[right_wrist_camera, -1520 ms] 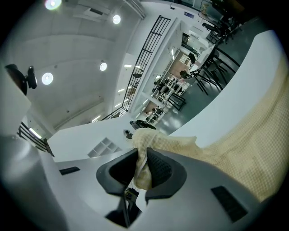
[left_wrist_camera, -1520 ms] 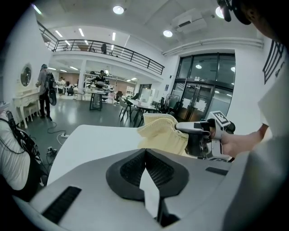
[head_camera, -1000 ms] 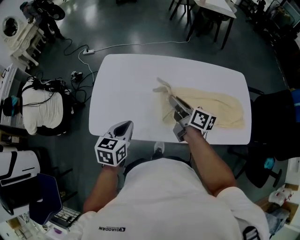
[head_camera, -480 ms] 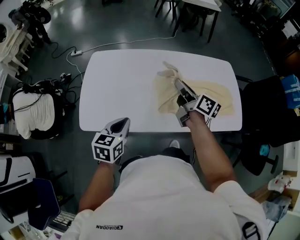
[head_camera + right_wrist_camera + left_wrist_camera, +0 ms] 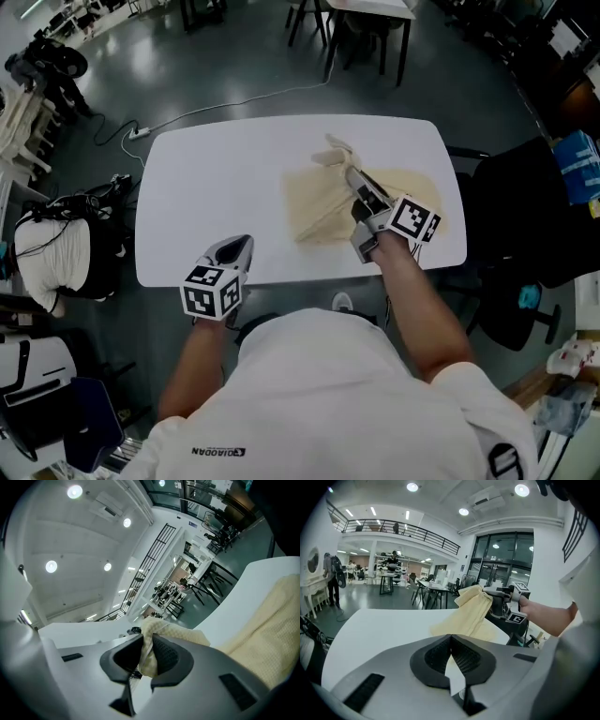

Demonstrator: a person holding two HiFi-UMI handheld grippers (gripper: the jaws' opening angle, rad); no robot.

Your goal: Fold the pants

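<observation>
Pale yellow pants point(image 5: 314, 202) lie on the right half of the white table point(image 5: 216, 178). My right gripper point(image 5: 349, 174) is shut on one end of them and holds that end up above the table, so the cloth hangs down from the jaws to the tabletop. In the right gripper view a bunch of yellow fabric point(image 5: 146, 656) is pinched between the pads. My left gripper point(image 5: 238, 247) hovers at the table's front edge, left of the pants, shut with nothing in it. From there the hanging pants point(image 5: 472, 611) show ahead.
A black chair point(image 5: 525, 216) stands right of the table. Dark tables and chairs point(image 5: 366, 28) are behind it. A white cable with a power strip point(image 5: 141, 131) runs over the floor at the back left. A white bundle point(image 5: 52, 258) lies on the floor at the left.
My right gripper has lifted the pants end higher and carried it left, drawing the cloth together over itself. My left gripper has moved in toward the table's front edge.
</observation>
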